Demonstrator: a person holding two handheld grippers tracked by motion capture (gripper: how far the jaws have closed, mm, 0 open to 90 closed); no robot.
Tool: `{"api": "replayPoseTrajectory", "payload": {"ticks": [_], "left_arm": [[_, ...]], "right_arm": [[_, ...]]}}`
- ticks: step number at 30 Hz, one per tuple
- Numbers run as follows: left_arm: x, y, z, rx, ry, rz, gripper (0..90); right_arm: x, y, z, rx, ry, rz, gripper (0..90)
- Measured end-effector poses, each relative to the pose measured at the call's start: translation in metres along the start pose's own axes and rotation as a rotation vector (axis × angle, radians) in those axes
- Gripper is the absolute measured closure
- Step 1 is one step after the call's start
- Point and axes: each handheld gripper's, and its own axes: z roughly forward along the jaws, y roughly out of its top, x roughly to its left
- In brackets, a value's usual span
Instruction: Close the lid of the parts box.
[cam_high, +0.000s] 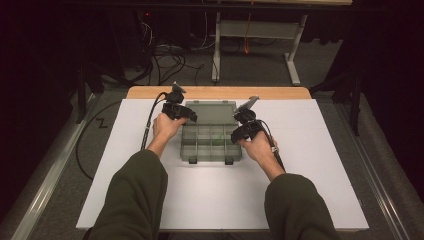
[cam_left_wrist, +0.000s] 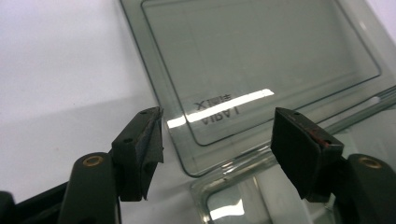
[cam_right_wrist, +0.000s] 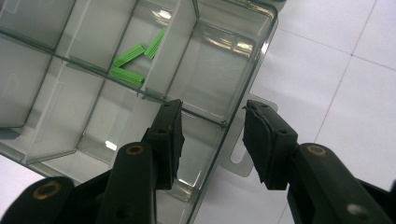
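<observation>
Upside-down, mirrored lettering, approx. "LARIA", on open box lid (cam_left_wrist: 261, 60)

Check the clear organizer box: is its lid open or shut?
Open: the lid lies flat behind the organizer box, leaving its compartments uncovered, green pieces visible inside.

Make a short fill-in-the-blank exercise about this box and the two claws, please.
1. The lid of the clear box lies ____.
2. The small pieces in one compartment are ____ in colour.
3. The left claw hangs over a ____ of the lid.
4. The right claw straddles the box's side ____.

Missing words: open; green; corner; wall
</observation>
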Motion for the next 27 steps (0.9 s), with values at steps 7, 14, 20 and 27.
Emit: {"api": "replayPoseTrajectory", "payload": {"ticks": [7, 14, 20, 27], "left_arm": [[0.005, 0.001, 0.008, 0.011, -0.026, -0.037, 35.2], [0.008, 0.001, 0.016, 0.019, -0.041, -0.06, 34.9], [0.008, 0.001, 0.02, 0.02, -0.048, -0.069, 34.3], [0.009, 0.0, 0.013, 0.001, -0.05, -0.047, 37.8]], "right_arm": [[0.0, 0.001, 0.0, 0.008, 0.001, 0.003, 59.3], [0.0, 0.002, 0.0, 0.012, 0.001, 0.001, 59.3], [0.0, 0.002, 0.0, 0.015, 0.004, 0.0, 59.3], [0.0, 0.003, 0.0, 0.021, 0.005, -0.004, 59.4]]}}
